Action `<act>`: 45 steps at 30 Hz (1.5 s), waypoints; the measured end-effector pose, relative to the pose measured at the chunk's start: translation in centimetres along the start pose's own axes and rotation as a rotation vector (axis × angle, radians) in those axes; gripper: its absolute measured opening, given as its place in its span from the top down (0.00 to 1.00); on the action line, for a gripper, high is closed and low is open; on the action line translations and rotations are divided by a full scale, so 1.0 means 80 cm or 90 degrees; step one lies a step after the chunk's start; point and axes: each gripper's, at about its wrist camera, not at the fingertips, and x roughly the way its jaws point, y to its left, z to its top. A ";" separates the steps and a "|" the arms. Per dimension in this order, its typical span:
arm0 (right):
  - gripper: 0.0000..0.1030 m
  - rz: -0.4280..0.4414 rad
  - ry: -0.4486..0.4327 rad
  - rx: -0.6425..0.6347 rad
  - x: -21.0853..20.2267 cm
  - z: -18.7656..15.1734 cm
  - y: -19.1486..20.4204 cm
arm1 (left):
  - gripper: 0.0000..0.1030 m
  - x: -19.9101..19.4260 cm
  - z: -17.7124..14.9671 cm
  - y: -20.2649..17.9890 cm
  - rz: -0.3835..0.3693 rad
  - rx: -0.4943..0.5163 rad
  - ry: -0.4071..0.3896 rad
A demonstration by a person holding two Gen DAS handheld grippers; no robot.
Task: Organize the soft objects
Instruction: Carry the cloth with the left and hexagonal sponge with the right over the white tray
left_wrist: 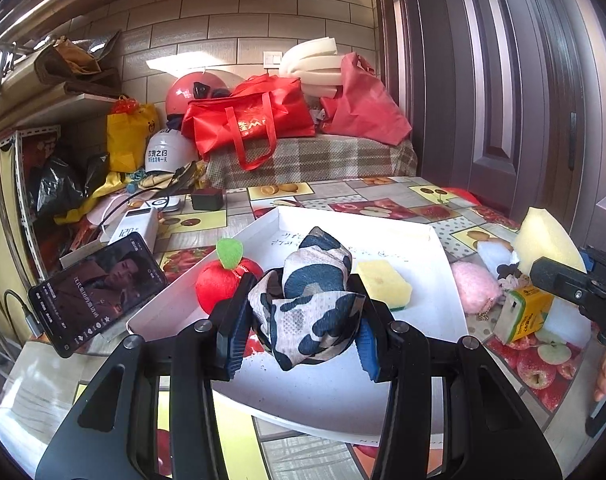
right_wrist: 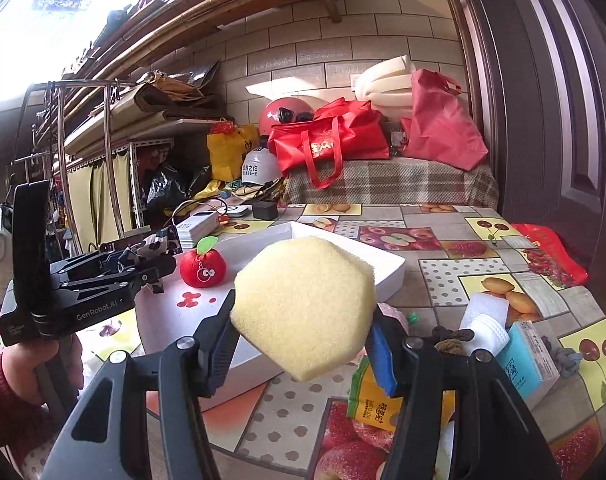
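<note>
My left gripper [left_wrist: 301,320] is shut on a camouflage-patterned cloth bundle [left_wrist: 311,300] and holds it above the white tray [left_wrist: 443,316]. In the tray lie a red plush apple [left_wrist: 223,282] and a yellow-green sponge [left_wrist: 383,284]. My right gripper [right_wrist: 303,344] is shut on a large yellow foam sponge [right_wrist: 303,308], held above the table at the tray's right side; this sponge also shows in the left wrist view [left_wrist: 543,244]. The left gripper appears in the right wrist view [right_wrist: 143,264] with the cloth, beside the plush apple [right_wrist: 202,266].
A pink fluffy item [left_wrist: 475,288], a yellow tissue pack [left_wrist: 523,316] and white pads [right_wrist: 485,320] lie right of the tray. A phone [left_wrist: 95,292] leans at its left, a power bank [left_wrist: 137,228] behind. Red bags [left_wrist: 251,120] sit on a bench at the back.
</note>
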 end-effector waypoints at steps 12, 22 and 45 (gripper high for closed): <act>0.45 0.018 0.029 -0.013 0.040 0.004 0.026 | 0.57 0.024 0.005 0.010 0.005 -0.014 0.033; 0.45 0.050 0.077 -0.012 0.100 0.016 0.046 | 0.57 0.057 0.012 0.022 -0.003 -0.033 0.072; 0.43 -0.005 0.146 0.036 0.177 0.033 0.023 | 0.57 0.093 0.024 0.034 0.031 -0.018 0.101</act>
